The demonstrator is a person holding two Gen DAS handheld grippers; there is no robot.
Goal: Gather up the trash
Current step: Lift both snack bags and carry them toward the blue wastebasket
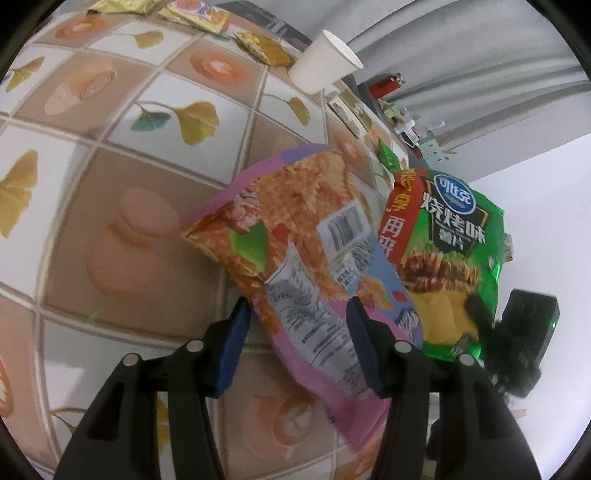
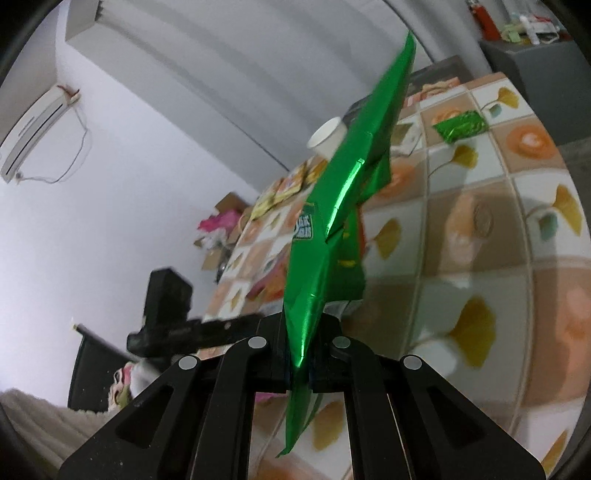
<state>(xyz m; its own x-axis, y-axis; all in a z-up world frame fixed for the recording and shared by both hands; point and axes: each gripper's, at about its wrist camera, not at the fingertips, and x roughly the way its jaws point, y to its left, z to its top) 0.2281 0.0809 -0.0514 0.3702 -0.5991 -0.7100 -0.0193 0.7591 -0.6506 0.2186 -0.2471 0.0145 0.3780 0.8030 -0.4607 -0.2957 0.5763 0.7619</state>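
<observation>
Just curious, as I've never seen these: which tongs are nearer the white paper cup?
Cannot tell. Left tongs, around a pink crisp bag, and right tongs, clamping a green foil crisp bag, both sit well short of the white paper cup.

- Left wrist view, left half of frame: patterned tablecloth [image 1: 122, 229] bare, passage free.
- Centre and right: pink snack bag [image 1: 295, 258] and green chip bag [image 1: 454, 236] block the forward path.
- Upper centre: paper cup [image 1: 325, 61] stands upright; yellow wrappers [image 1: 207, 14] along the top edge.
- Right wrist view, upper right: small green wrapper [image 2: 460, 127] lies flat; cloth below it open.
</observation>
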